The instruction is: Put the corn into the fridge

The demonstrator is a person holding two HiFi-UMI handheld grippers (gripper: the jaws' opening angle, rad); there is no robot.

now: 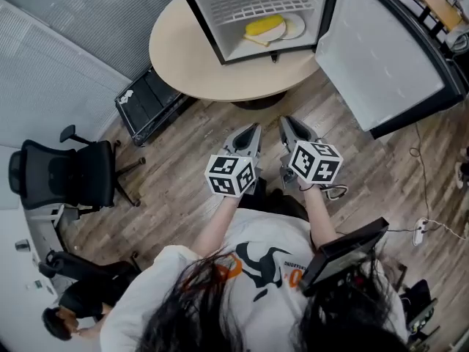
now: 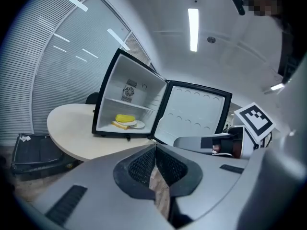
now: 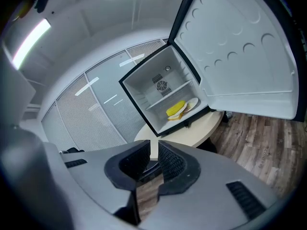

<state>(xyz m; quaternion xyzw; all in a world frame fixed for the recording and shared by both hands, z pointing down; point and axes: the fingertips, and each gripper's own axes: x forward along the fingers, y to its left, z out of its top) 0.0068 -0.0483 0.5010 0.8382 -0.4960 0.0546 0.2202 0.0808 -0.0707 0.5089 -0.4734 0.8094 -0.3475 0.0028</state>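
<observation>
**A:** What's over on the left?

**B:** A black office chair point(image 1: 69, 171) stands on the wood floor point(image 1: 183, 174). Past it, a black crate point(image 1: 150, 105) lies just beside the round table point(image 1: 183, 57).

**A:** And the grippers?

**B:** The person holds them out side by side above the floor, pointing toward the table and well apart from it. The left gripper point(image 1: 253, 129) has its jaws pressed together with nothing between them. The right gripper point(image 1: 287, 122) has its jaws a thin slit apart, and nothing sits in that slit either.

**A:** So where's the corn?

**B:** The corn point(image 1: 264, 26) is inside the small fridge point(image 1: 209, 20), which stands on the table. It lies at the bottom, under the wire shelf point(image 1: 256, 4). It rests partly on a white plate point(image 1: 297, 26), with something pale and flat beneath it that I can't identify.

**A:** And the door?

**B:** The fridge door point(image 1: 381, 57) is swung wide open to the right, with its white inner side showing.
</observation>
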